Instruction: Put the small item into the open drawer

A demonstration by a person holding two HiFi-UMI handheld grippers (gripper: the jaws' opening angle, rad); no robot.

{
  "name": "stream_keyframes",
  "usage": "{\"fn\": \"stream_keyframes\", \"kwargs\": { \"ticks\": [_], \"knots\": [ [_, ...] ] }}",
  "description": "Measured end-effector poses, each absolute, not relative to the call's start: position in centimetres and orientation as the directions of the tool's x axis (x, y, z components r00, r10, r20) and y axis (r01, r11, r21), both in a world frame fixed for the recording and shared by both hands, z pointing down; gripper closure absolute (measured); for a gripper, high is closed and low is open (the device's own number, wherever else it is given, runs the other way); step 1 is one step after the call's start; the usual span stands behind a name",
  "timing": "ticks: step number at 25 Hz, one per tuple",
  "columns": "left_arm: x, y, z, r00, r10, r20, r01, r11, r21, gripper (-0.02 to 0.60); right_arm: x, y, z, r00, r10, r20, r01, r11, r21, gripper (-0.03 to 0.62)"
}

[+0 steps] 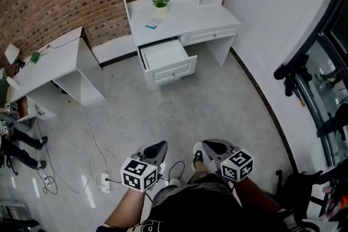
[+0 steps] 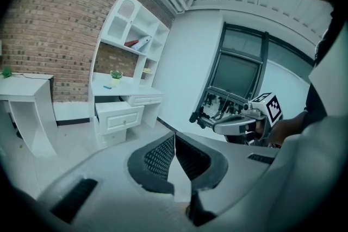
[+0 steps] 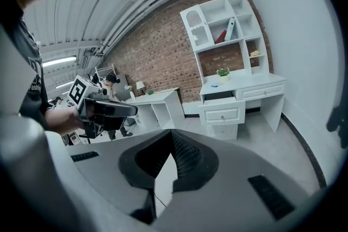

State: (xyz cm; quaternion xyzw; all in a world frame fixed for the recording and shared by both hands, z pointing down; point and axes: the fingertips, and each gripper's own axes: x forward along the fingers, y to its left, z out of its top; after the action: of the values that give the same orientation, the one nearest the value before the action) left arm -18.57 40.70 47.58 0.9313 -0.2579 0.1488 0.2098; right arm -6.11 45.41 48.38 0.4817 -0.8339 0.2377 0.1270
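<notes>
While the drawer (image 1: 163,55) stands open under the desk (image 1: 190,16), left gripper (image 1: 157,147) and right gripper (image 1: 211,145) hover well short of it, both pairs of jaws pressed together on nothing.

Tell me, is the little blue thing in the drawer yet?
Not yet. Done: the drawer is pulled open. In hand: nothing; the left tool and right tool are both shut and empty, far back from the desk. Left to do: pick up the small blue item lying on the desk top and put it in the drawer.
</notes>
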Motion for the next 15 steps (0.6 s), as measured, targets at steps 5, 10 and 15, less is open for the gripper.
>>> {"fn": "stream_keyframes", "kwargs": {
  "ticks": [5,10,15],
  "knots": [
    [-16.2,37.1,48.6,0.801,-0.431,0.415,-0.574,-0.750,0.329,0.563,-4.0,39.9,49.4,-0.540,-0.719,0.437,-0.841,0.449,-0.301,0.590],
    [-12.7,31.5,48.1,0.769,-0.456,0.448,-0.609,-0.737,0.295,0.563,-0.2,33.2,48.6,-0.572,-0.717,0.398,-0.818,0.463,-0.342,0.589],
    [-9.2,25.8,46.7,0.730,-0.519,0.444,-0.662,-0.699,0.271,0.563,3.9,28.1,48.1,-0.600,-0.701,0.387,-0.800,0.503,-0.329,0.589]
  ]
}}
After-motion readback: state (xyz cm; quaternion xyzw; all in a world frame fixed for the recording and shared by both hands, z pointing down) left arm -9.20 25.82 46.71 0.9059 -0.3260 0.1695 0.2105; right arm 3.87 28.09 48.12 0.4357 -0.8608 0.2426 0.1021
